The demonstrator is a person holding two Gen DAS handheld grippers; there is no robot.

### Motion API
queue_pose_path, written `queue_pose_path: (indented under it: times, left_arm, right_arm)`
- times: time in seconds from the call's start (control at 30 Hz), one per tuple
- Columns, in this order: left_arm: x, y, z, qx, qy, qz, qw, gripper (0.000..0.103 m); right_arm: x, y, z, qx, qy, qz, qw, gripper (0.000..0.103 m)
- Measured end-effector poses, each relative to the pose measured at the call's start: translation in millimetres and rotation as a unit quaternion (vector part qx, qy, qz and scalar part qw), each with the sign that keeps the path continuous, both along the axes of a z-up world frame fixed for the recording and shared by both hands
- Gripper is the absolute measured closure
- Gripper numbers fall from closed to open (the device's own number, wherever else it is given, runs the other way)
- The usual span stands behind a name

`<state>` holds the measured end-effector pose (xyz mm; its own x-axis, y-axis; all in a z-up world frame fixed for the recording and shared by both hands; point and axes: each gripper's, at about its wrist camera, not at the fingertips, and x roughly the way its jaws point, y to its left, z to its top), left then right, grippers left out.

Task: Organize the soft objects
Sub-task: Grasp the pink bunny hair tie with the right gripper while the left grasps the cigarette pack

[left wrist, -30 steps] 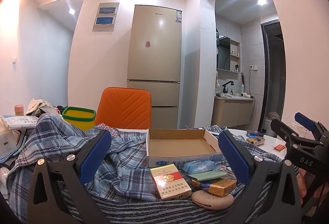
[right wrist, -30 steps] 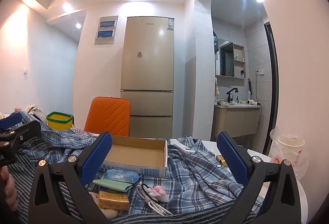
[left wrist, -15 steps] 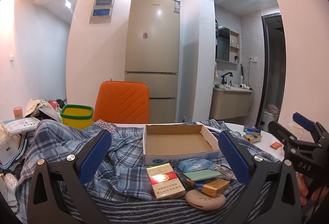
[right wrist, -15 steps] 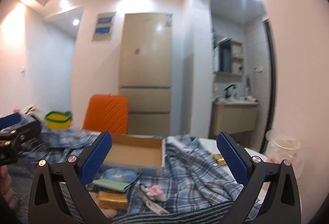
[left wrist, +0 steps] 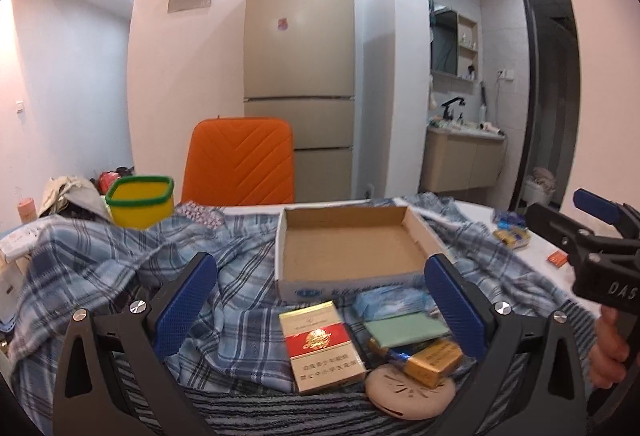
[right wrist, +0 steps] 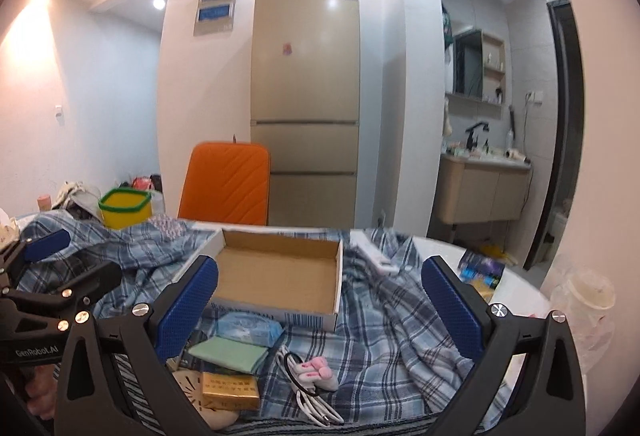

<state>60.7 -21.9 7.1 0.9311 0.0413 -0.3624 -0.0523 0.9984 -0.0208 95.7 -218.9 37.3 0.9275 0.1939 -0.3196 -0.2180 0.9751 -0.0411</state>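
An open empty cardboard box (left wrist: 352, 244) (right wrist: 280, 276) sits on a blue plaid cloth (left wrist: 120, 268) (right wrist: 400, 316) spread over the table. In front of the box lie a blue tissue pack (left wrist: 384, 302) (right wrist: 248, 330), a green pad (left wrist: 408, 328) (right wrist: 228, 354), a red and white packet (left wrist: 320, 344), a gold packet (left wrist: 432, 362) (right wrist: 228, 390) and a beige round disc (left wrist: 408, 392). A white cable with a pink bunny piece (right wrist: 316, 376) lies beside them. My left gripper (left wrist: 320, 308) is open and empty above these items. My right gripper (right wrist: 320, 304) is open and empty, to the right of the left one.
A yellow tub with a green rim (left wrist: 140, 200) stands at the back left. An orange chair (left wrist: 240, 164) and a fridge (left wrist: 300, 76) are behind the table. Small packets (left wrist: 508, 232) and a plastic cup (right wrist: 588, 300) sit at the table's right side.
Both grippers have tilted down and moved a little forward, so the box and the items in front of it show more from above. Both stay open and empty.
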Motion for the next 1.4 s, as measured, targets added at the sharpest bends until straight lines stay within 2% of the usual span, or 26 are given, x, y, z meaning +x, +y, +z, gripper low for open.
queue_pose_path:
  times: [0.13, 0.27, 0.43, 0.6, 0.73, 0.8, 0.97, 1.07, 1.23, 1.27, 1.4]
  left_arm:
    - [13.0, -0.8, -14.2, -0.007, 0.040, -0.013, 0.9991, 0.000]
    - [19.6, 0.6, -21.0, -0.019, 0.059, -0.019, 0.9979, 0.000]
    - [21.4, 1.3, -26.1, -0.025, 0.071, -0.018, 0.9970, 0.000]
    - [22.0, 2.3, -28.6, -0.026, 0.075, -0.015, 0.9967, 0.000]
    - [21.4, 3.8, -27.6, -0.028, 0.072, -0.014, 0.9969, 0.000]
    - [21.4, 3.7, -27.8, -0.028, 0.073, -0.014, 0.9968, 0.000]
    - [22.7, 4.7, -27.7, -0.031, 0.075, -0.014, 0.9966, 0.000]
    - [22.7, 5.1, -28.1, -0.032, 0.075, -0.014, 0.9965, 0.000]
    - [23.9, 5.5, -29.4, -0.031, 0.082, -0.009, 0.9961, 0.000]
    - [23.8, 5.8, -29.6, -0.033, 0.082, -0.010, 0.9960, 0.000]
    - [24.6, 7.9, -30.2, -0.036, 0.082, -0.011, 0.9959, 0.000]
  right_arm:
    - [19.8, -4.4, -23.6, -0.005, 0.047, 0.009, 0.999, 0.004]
    - [38.2, -4.0, -45.9, -0.007, 0.108, 0.032, 0.994, 0.012]
    - [53.9, 1.6, -68.0, -0.011, 0.160, 0.043, 0.986, 0.019]
    - [75.3, -5.8, -81.6, 0.009, 0.231, 0.040, 0.972, 0.037]
    - [87.6, -12.6, -86.0, 0.030, 0.278, 0.056, 0.959, 0.043]
    - [94.0, -16.8, -90.5, 0.048, 0.299, 0.055, 0.951, 0.053]
    - [109.5, -26.2, -111.3, 0.093, 0.357, 0.057, 0.928, 0.058]
    - [111.3, -26.1, -120.8, 0.095, 0.368, 0.053, 0.924, 0.058]
    - [111.5, -26.6, -127.1, 0.096, 0.354, 0.028, 0.930, 0.060]
    - [112.1, -27.3, -128.3, 0.098, 0.354, 0.027, 0.930, 0.068]
    - [110.3, -31.0, -126.2, 0.100, 0.347, 0.026, 0.932, 0.077]
